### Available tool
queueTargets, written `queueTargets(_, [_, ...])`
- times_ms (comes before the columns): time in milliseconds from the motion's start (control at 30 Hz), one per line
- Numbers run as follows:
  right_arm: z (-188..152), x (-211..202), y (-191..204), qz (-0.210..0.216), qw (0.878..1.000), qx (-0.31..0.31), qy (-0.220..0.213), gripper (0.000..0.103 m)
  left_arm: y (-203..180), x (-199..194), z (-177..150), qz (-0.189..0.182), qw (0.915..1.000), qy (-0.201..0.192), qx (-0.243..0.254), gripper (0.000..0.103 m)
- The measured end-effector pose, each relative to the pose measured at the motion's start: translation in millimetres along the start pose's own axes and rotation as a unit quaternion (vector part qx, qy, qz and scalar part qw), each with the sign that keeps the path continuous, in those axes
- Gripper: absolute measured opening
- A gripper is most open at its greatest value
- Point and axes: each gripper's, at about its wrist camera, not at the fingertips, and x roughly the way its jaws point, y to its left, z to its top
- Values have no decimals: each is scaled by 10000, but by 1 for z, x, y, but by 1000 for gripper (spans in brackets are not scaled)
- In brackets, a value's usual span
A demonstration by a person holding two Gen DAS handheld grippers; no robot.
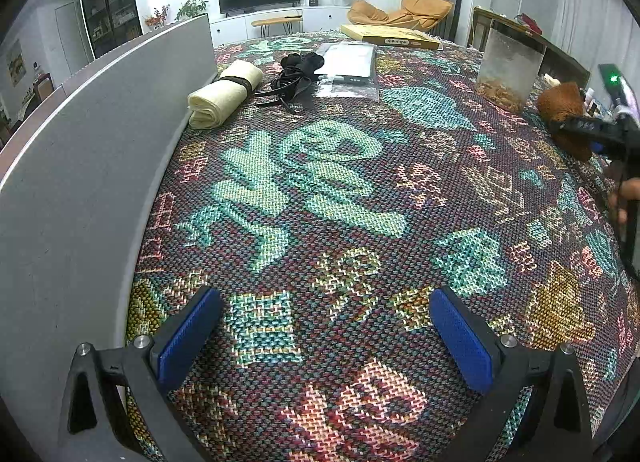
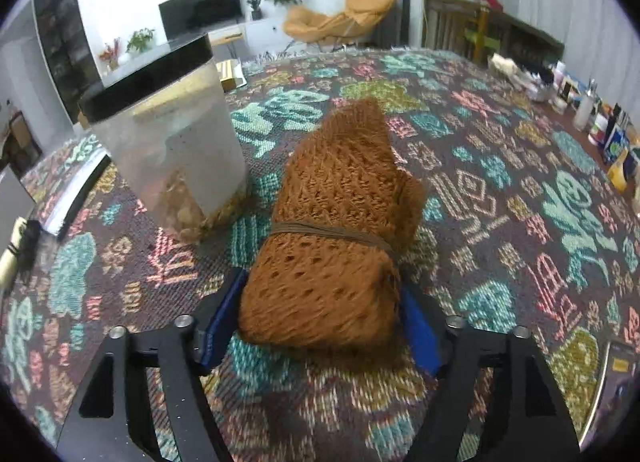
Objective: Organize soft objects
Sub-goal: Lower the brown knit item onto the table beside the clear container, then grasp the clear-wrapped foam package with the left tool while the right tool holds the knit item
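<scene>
The brown knitted bundle [image 2: 332,230], rolled and tied round its middle with a thin cord, lies on the patterned tablecloth [image 1: 320,198] just beside the clear lidded container [image 2: 168,142], on that container's right in the right wrist view. The right gripper [image 2: 320,326] has its blue pads on either side of the bundle's near end; the jaws stand wide, and whether the pads actually press the wool or only flank it cannot be told, since the knit bulges over both of them. The left gripper [image 1: 324,338] is wide open with nothing between its fingers, hovering over bare cloth well away from the container. Across the table from the container, against the grey partition [image 1: 100,150], a cream rolled cloth [image 1: 226,94] already sits tied and placed, which suggests one soft item is sorted (a judgement from how it lies, nothing more). Next to it a black tangle of fabric or straps [image 1: 294,76] looks loose and unhandled, so at least that and the brown bundle seem left to do. The black heap is too small and dark to identify. In the left wrist view the bundle is half hidden behind the right gripper at the frame's edge, and the clutter beyond the container on the far right of the right wrist view is too blurred to name.
</scene>
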Motion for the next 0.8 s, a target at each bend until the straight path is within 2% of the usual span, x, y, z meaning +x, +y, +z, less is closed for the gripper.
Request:
queueTargets(100, [2,2,5,-266,9995,-147,37,90,0,0,0,1,10000,-1,-1,103])
queueTargets(167, [2,2,-3,-164,9998,45,83,93,0,0,0,1,10000,-1,-1,103])
queueTargets(267, [1,1,-2,-262,9996,9,78,93,0,0,0,2,10000,-1,-1,103])
queueTargets(800, [5,3,-8,-249,9996,41,87,94,-1,0,0,2,10000,-1,0,103])
